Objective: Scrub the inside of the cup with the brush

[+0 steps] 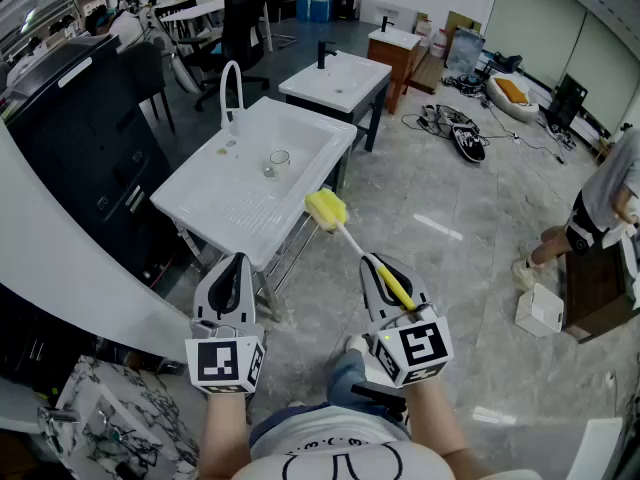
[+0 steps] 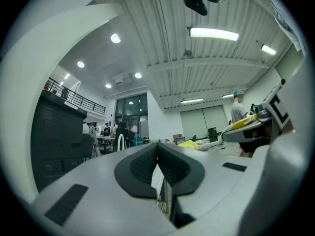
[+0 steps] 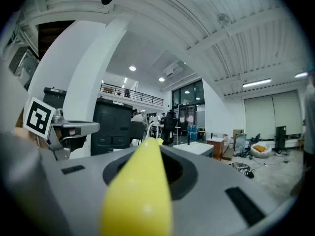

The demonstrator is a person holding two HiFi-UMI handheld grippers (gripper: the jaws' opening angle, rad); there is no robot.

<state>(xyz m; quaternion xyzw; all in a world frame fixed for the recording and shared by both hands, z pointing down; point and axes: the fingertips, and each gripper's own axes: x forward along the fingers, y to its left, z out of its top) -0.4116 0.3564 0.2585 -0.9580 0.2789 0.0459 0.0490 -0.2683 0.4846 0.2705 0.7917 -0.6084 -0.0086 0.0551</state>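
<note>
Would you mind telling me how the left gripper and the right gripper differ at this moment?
The left gripper is shut with nothing between its jaws; the right gripper is shut on the yellow handle of the brush. Nothing extends beyond the left gripper, while the brush's sponge head juts ahead of the right gripper. Both point toward the white sink.

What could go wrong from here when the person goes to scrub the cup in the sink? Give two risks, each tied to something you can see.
1. The clear cup stands loose in the sink, and the left gripper is shut and empty. Unheld, the cup may well tip under the brush.
2. The right gripper grips the brush at the far end of its long handle, so the yellow head could twist or slip when pressed.
</note>
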